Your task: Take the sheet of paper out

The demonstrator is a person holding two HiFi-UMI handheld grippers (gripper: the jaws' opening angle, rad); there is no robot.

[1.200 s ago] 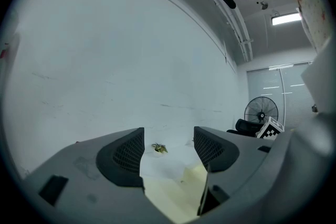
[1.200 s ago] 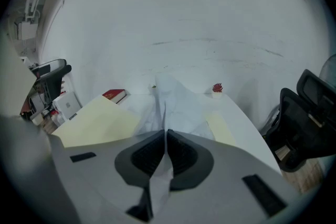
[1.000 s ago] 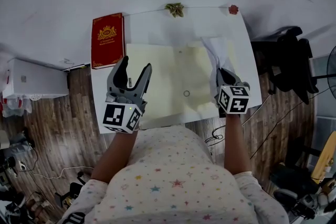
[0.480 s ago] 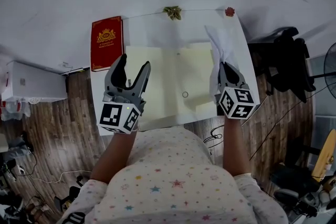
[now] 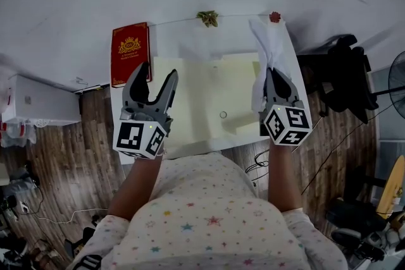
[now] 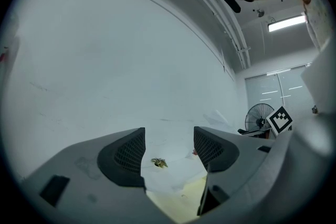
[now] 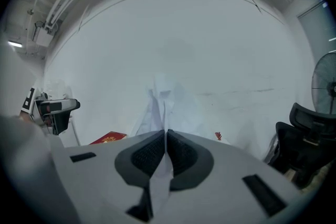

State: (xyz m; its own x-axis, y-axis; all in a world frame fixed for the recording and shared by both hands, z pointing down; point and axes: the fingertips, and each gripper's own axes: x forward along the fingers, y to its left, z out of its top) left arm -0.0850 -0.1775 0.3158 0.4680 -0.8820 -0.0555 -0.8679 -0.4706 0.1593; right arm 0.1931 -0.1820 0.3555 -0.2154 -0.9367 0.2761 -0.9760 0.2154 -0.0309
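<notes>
White and creased, the sheet of paper [image 5: 264,50] stands up from the right gripper [image 5: 273,74] in the head view, over the right side of the bench [image 5: 183,35]. It rises above the right edge of the pale yellow folder [image 5: 202,98], which lies opened flat. The gripper's body hides the sheet's lower edge, so it cannot be told whether that edge is clear of the folder. The left gripper [image 5: 158,71] hovers over the folder's left edge, beside a red book [image 5: 130,54].

Seen from the left gripper view, those jaws are spread wide with nothing between them. Only the bench, a small dried sprig [image 6: 159,163] and a strip of the folder show through the gap.

Looking along the right gripper view, the jaws are pressed together on the paper. The sheet passes through the thin seam between them and fans upward beyond the tips, folded lengthwise.

The step in hand looks like drawing the sheet free. It would go best with a firm pinch and a smooth pull up and away to the right, since a thin sheet pinched near one edge could tear or slip if jerked. If the folder starts to follow, the empty left jaws are well placed to press it down onto the bench.
</notes>
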